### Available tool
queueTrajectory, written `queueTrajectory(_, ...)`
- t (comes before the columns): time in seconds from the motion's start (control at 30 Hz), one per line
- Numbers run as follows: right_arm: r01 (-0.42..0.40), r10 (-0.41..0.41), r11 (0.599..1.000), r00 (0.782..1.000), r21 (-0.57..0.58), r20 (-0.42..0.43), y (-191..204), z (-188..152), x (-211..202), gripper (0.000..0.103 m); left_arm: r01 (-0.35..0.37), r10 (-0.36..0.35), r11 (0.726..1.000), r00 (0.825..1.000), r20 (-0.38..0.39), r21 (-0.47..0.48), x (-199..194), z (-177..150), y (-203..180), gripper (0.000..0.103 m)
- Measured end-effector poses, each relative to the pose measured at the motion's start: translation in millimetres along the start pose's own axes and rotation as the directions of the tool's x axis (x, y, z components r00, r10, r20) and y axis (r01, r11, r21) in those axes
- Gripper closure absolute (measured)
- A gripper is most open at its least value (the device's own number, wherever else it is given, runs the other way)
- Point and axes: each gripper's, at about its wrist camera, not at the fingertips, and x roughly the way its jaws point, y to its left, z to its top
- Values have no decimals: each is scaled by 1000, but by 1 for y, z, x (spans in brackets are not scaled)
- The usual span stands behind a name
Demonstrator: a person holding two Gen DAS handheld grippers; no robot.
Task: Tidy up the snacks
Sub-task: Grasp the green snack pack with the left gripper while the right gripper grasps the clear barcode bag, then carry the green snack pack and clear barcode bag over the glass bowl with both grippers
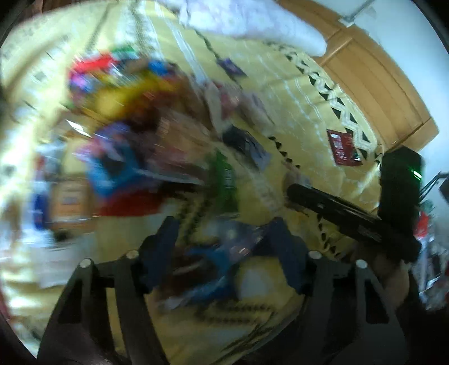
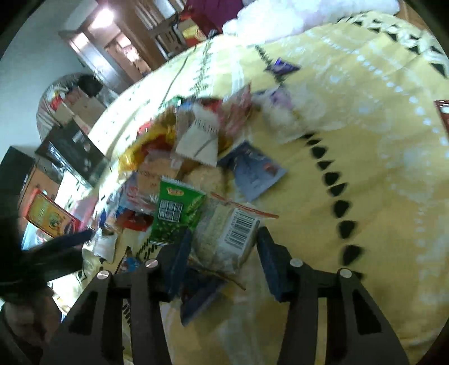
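Note:
A heap of snack packets lies on a yellow bedspread. The left wrist view is badly blurred. My left gripper points down with its jaws apart, and a blue packet lies between them; I see no pad pressing on it. My right gripper straddles a clear packet with a barcode label, its pads close beside the packet but apart from it. A green packet lies just left of the clear one. The right gripper's black fingers also show in the left wrist view.
Single packets lie apart from the heap: a dark red one, a purple one and a blue-grey one. A wooden bed frame and white bedding border the bedspread. Boxes stand beside the bed.

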Motion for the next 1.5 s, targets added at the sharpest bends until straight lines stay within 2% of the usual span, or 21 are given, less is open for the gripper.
queueTrajectory(0.03, -10, 10, 1000, 1000, 10, 11, -3, 0, -6, 51, 10, -10, 1000, 1000, -17, -23, 14, 3, 1, 43)
queueTrajectory(0.1, -26, 26, 999, 999, 20, 25, -8, 0, -12, 51, 21, -24, 998, 999, -39, -63, 36, 6, 3, 55)
queueTrajectory(0.23, -56, 55, 998, 998, 34, 24, -14, 1, -13, 51, 20, -20, 994, 1000, -5, -106, 48, 9, -1, 66)
queueTrajectory(0.3, -66, 65, 997, 998, 38, 17, -17, 0, -10, 51, -10, 10, 996, 1000, 5, -93, 51, 11, -6, 88)
queueTrajectory(0.47, -60, 59, 997, 998, 40, 24, -21, -4, -7, 51, -45, 50, 997, 996, 73, -68, 36, 10, -10, 93)
queueTrajectory(0.67, -32, 34, 999, 997, -30, 63, -2, -2, -20, 51, -24, 30, 999, 985, 168, -36, -11, 15, -16, 93)
queueTrajectory(0.77, -27, 33, 997, 996, -67, 87, 13, 2, -29, 51, -11, 18, 999, 974, 227, -33, -42, 17, -17, 93)
queueTrajectory(0.9, -20, 37, 990, 992, -137, 124, 41, 11, -44, 51, -19, 28, 999, 949, 315, -32, -92, 16, -13, 93)
queueTrajectory(0.97, -21, 47, 983, 988, -180, 144, 60, 17, -51, 51, -25, 38, 999, 932, 359, -39, -119, 13, -8, 93)
queueTrajectory(1.07, -32, 74, 969, 984, -244, 165, 93, 26, -60, 51, -29, 56, 997, 895, 442, -70, -164, 6, 7, 93)
queueTrajectory(1.3, -78, 167, 914, 967, -398, 195, 189, 47, -77, 51, -88, 174, 981, 793, 584, -173, -257, -22, 51, 93)
queueTrajectory(1.43, -119, 230, 874, 955, -472, 186, 248, 55, -80, 51, -157, 287, 954, 726, 625, -256, -301, -39, 77, 93)
queueTrajectory(1.5, -146, 265, 847, 949, -512, 168, 280, 56, -78, 51, -182, 332, 939, 699, 634, -291, -319, -48, 91, 93)
